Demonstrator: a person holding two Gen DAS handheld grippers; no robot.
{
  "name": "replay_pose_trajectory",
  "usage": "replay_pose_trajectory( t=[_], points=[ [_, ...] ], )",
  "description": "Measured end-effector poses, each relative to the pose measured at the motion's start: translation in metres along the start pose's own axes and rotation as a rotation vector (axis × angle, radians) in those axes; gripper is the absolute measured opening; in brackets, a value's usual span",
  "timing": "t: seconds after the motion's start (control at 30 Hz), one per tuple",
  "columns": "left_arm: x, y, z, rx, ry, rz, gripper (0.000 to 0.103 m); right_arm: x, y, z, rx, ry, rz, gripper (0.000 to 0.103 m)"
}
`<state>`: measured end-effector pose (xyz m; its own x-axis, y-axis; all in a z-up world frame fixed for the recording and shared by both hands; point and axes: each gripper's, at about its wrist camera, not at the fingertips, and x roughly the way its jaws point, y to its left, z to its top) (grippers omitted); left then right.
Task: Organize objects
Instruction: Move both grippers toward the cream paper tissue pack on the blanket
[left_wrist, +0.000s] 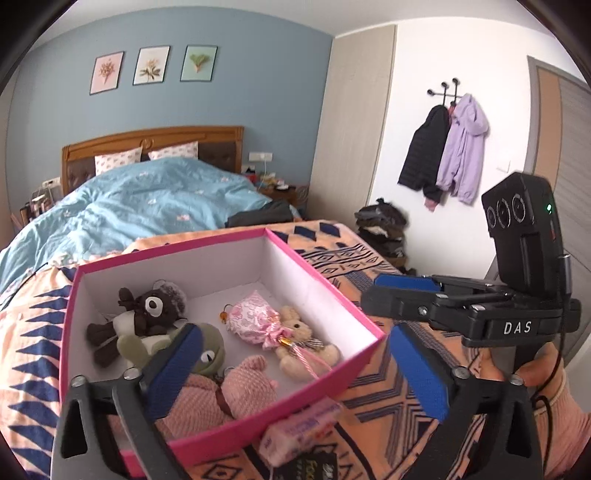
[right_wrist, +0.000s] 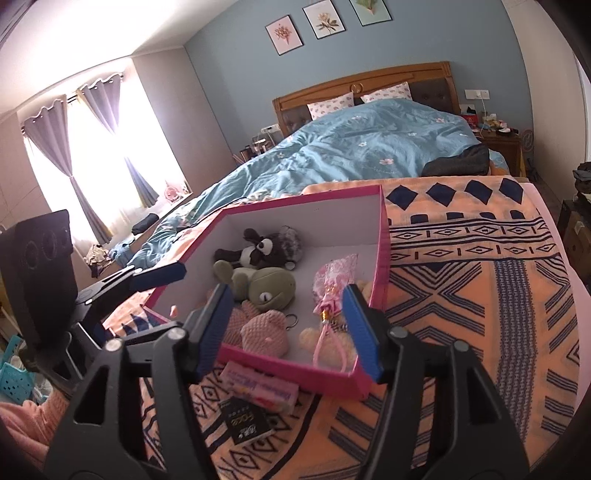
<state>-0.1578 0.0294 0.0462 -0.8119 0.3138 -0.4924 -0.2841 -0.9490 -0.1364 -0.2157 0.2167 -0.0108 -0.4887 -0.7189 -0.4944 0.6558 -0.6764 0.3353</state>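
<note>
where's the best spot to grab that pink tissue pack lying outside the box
Pinch the pink tissue pack across its narrow width, coming straight down from above. It lies flat on the blanket against the pink box wall, which probably blocks that side.

Your right wrist view is flooded by daylight from the tall purple-curtained window (right_wrist: 92, 155) at far left, blown out to white glare. Both fisheye views bend hard toward dark vignetted edges, and the near pink tissue packet (left_wrist: 299, 432) blurs softly.
</note>
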Motion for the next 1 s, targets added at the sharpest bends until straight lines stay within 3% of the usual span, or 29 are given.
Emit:
replay_pose_trajectory(
  t=[0.23, 0.33, 0.7, 1.0],
  points=[
    [-0.03, -0.012, -0.024, -0.003, -0.038, 0.001, 0.103, -0.022, 0.01, -0.036, -0.022, 0.025, 0.031, 0.069],
    [-0.036, -0.017, -0.039, 0.004, -0.021, -0.022, 0.103, -0.027, 0.011, -0.055, -0.012, 0.058, 0.045, 0.069],
    [-0.019, -0.027, -0.118, -0.063, 0.186, -0.091, 0.103, -0.011, 0.01, -0.134, 0.065, 0.243, 0.086, 0.069],
    [-0.021, -0.028, -0.152, -0.112, 0.284, -0.121, 0.094, 0.001, 0.021, -0.165, 0.09, 0.325, 0.134, 0.069]
  ],
)
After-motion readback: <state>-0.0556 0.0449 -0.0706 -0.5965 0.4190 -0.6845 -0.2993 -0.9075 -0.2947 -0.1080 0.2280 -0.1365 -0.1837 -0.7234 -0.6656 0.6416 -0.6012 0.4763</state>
